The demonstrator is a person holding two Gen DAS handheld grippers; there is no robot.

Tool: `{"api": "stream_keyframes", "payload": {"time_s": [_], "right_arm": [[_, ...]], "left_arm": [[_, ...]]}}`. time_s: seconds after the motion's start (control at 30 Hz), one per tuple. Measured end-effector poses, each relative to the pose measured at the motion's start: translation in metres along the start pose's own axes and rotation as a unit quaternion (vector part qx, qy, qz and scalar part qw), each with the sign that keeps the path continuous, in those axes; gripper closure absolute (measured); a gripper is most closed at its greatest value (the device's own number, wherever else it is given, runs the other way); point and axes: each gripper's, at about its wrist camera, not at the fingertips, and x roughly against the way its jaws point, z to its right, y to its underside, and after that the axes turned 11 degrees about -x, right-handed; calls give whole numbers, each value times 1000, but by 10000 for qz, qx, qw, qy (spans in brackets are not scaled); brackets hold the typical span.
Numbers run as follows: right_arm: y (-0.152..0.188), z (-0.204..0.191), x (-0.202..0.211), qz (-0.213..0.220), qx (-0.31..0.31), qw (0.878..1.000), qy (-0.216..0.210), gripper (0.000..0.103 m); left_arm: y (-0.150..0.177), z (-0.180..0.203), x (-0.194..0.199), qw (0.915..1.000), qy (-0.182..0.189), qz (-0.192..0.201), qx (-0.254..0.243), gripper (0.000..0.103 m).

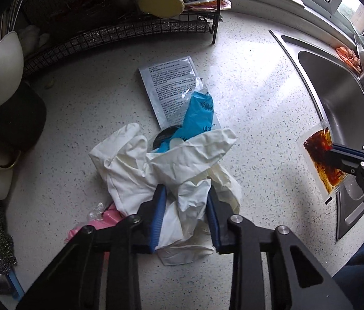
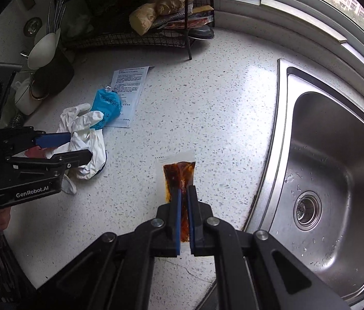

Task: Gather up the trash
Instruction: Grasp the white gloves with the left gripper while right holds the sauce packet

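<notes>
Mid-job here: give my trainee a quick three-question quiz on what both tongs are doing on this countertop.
1. True or false: the right tongs are shut on the clear sachet of dark red-brown sauce.
2. What do the left tongs grip? A. printed white paper sheet B. crumpled white rubber gloves C. blue plastic wrapper
3. Fill in: the stainless steel sink lies on the sachet's ____ side in the right wrist view.

Key: 1 true; 2 B; 3 right.
</notes>
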Motion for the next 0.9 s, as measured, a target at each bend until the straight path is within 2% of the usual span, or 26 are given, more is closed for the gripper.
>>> {"api": "stream_keyframes", "payload": {"time_s": [0.07,0.27,0.6,0.7,0.73,0.8,0.87,0.9], "right_arm": [[0,-1,1,-5,10,10000,-42,99],[11,-5,8,16,64,9999,-150,99],[43,4,47,387,-41,9990,-233,99],[54,10,54,422,-87,9988,-222,99],[56,12,55,429,-109,9988,-204,99],[58,16,56,383,-217,9988,-193,99],[60,18,57,365,-281,9987,-196,99],[61,16,57,372,-264,9988,-162,99]], "left_arm": [[2,5,7,10000,45,42,-47,91],[12,24,30,9995,212,218,-45,97],[25,82,67,9969,303,584,-422,99],[29,77,68,9978,193,561,-310,98],[36,64,71,9982,124,527,-266,98],[41,51,74,9984,88,495,-240,93],[39,41,72,9983,10,500,-284,72],[37,38,70,9983,-43,499,-310,69]]}}
